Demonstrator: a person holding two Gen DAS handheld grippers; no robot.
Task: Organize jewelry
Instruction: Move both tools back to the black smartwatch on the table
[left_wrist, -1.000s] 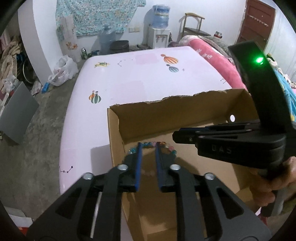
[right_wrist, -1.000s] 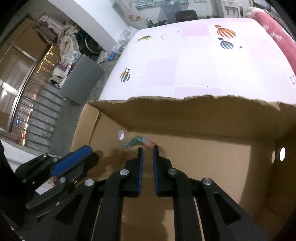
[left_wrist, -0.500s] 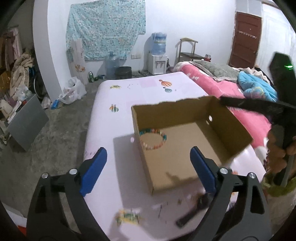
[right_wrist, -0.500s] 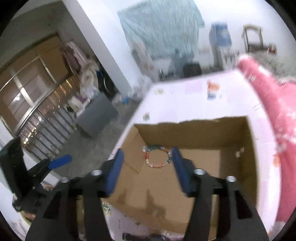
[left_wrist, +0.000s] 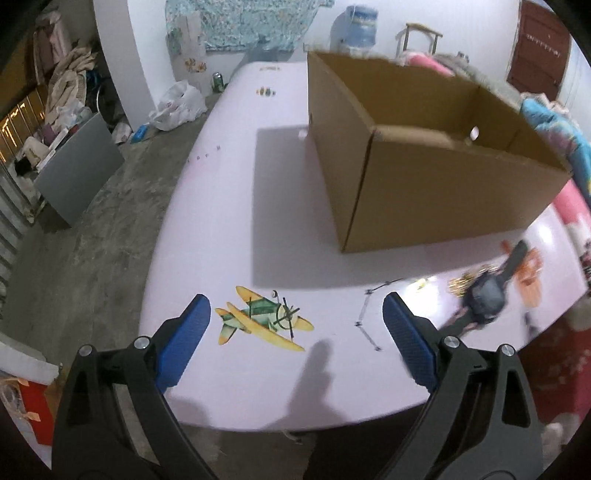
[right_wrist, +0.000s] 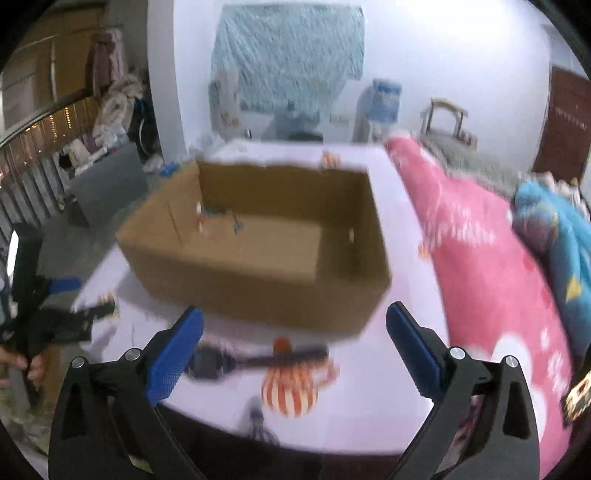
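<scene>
Pale pink printed table (left_wrist: 229, 206), both grippers clear of the brown cardboard box (right_wrist: 258, 258).
Left gripper (left_wrist: 295, 321) gapes empty; right gripper (right_wrist: 295, 328) opening, empty. Beaded bracelet (right_wrist: 218, 218) already boxed at ten o'clock; dark wristwatch (right_wrist: 236, 360) and gold chain (left_wrist: 463, 282) wait outside.

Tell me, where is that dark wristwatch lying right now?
In the left wrist view the wristwatch lies on the pink table, lower right, just in front of the cardboard box.

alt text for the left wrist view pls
The left gripper hovers with jaws open and empty over a pale pink table, above a printed yellow airplane. An open cardboard box stands beyond; a dark watch lies at right.
</scene>
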